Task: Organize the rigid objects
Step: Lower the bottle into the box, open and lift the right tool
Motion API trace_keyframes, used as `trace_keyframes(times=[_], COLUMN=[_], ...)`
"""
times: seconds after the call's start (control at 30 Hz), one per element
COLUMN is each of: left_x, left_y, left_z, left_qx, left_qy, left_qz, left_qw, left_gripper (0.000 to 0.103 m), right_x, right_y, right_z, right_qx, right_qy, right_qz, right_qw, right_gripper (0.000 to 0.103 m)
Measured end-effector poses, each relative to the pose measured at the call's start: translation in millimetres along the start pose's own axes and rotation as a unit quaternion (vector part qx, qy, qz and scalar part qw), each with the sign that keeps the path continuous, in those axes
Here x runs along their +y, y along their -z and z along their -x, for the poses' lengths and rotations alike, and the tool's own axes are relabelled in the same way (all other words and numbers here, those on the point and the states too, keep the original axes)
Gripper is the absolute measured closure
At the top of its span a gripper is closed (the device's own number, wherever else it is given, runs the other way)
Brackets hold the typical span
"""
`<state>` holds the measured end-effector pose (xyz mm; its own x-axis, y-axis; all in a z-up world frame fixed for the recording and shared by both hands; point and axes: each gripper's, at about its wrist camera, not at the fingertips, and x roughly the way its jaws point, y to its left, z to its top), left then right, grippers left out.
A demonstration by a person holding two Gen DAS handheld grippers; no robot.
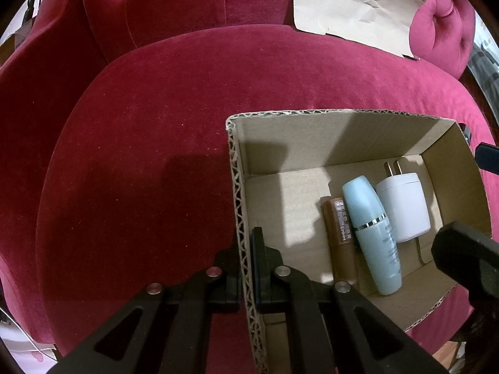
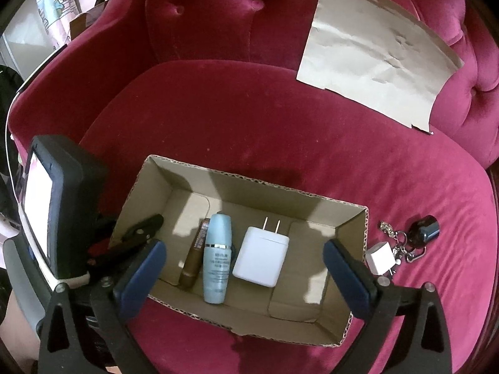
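Observation:
An open cardboard box [image 1: 312,143] [image 2: 249,193] sits on a red velvet sofa seat. In it lie a brown tube [image 1: 341,233] [image 2: 193,261], a light blue bottle [image 1: 371,233] [image 2: 218,258] and a white charger [image 1: 404,205] [image 2: 262,255], side by side. My left gripper [image 1: 246,243] [image 2: 140,233] is shut on the box's left wall, one finger inside and one outside. Over the box's near side my right gripper [image 2: 244,249] stands wide open, its blue pads apart from everything, with the charger lying below between them.
On the seat right of the box lie a small white plug [image 2: 382,257], a key ring [image 2: 402,243] and a small dark bottle [image 2: 424,227]. A creased sheet of paper [image 2: 374,68] [image 1: 358,6] leans on the sofa back.

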<state>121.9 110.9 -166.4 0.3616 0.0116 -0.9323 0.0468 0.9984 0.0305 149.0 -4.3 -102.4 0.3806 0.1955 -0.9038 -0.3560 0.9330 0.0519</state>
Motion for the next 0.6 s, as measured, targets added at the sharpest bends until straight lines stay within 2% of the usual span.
trace_keyframes(times=[0.6], left_x=[-1.4], left_y=[1.2], left_z=[-0.4], left_qx=[0.001], left_qy=[-0.003], left_qz=[-0.002], left_qw=[1.0000], left_gripper=[0.098], right_x=[-22.8], right_y=[2.8], right_z=[16.8], right_qx=[-0.020], right_qy=[0.011], right_qz=[-0.011], right_qw=[1.000], right_gripper=[0.000])
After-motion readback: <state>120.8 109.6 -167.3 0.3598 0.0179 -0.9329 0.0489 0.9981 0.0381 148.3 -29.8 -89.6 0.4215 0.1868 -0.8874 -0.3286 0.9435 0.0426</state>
